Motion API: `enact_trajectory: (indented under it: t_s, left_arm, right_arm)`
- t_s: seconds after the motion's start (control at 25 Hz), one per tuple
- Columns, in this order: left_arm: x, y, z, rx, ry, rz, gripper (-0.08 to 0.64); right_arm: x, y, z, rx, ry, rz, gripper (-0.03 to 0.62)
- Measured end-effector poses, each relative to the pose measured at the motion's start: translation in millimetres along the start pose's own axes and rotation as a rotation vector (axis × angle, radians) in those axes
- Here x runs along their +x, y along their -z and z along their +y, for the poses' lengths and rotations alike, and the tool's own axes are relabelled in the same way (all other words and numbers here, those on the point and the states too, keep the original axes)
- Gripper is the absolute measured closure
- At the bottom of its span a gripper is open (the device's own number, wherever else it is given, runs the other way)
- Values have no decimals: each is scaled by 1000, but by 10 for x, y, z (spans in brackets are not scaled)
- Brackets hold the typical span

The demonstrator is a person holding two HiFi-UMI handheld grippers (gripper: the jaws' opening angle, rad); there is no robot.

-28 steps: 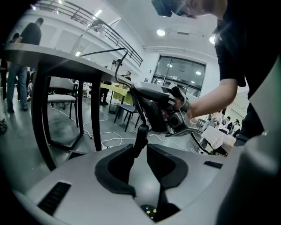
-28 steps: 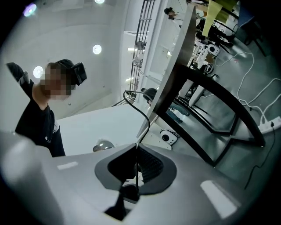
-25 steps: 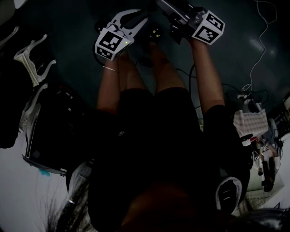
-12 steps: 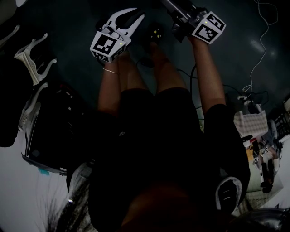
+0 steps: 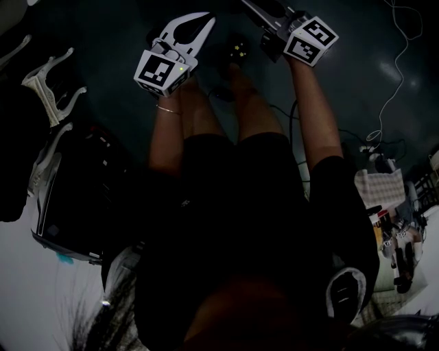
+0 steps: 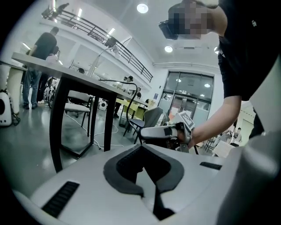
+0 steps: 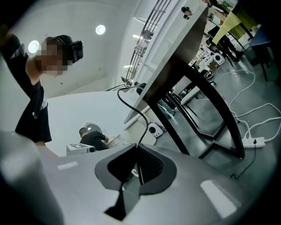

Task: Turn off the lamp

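The head view is dark and looks down over the person's own body and legs. My left gripper [image 5: 204, 19] is held out at the top left with its white fingers meeting at the tips, shut and empty. My right gripper [image 5: 264, 12] reaches past the top edge, so its tips are cut off there. In the right gripper view its pads [image 7: 137, 151] meet with nothing between them. A black cable [image 7: 131, 105] drops behind those tips. A thin-armed lamp [image 6: 113, 46] stands on the long table [image 6: 66, 70], far from both grippers.
Black table legs [image 7: 206, 114] stand to the right, with white cables and a power strip [image 7: 257, 141] on the floor. An office chair [image 6: 151, 121] sits beyond the table. White stands [image 5: 48, 89] and a black case [image 5: 68, 199] lie at the left. Other people are in the background.
The left gripper has drifted slightly left and upward in the head view and turned a little. The right gripper has shifted only slightly. Both pairs of jaws look the same.
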State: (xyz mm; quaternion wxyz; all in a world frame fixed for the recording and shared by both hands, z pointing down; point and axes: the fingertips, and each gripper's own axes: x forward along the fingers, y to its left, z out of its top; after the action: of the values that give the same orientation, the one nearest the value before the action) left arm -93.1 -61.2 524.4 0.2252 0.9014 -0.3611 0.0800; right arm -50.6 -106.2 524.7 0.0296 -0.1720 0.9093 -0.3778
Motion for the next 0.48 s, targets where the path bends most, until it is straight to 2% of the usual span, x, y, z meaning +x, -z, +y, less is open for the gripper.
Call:
enact_trajectory:
  t_s: [0.48]
  left_arm:
    - [-33, -52, -7, -8, -6, -30, 554]
  right_arm:
    - [22, 401, -279, -91, 117, 169, 577]
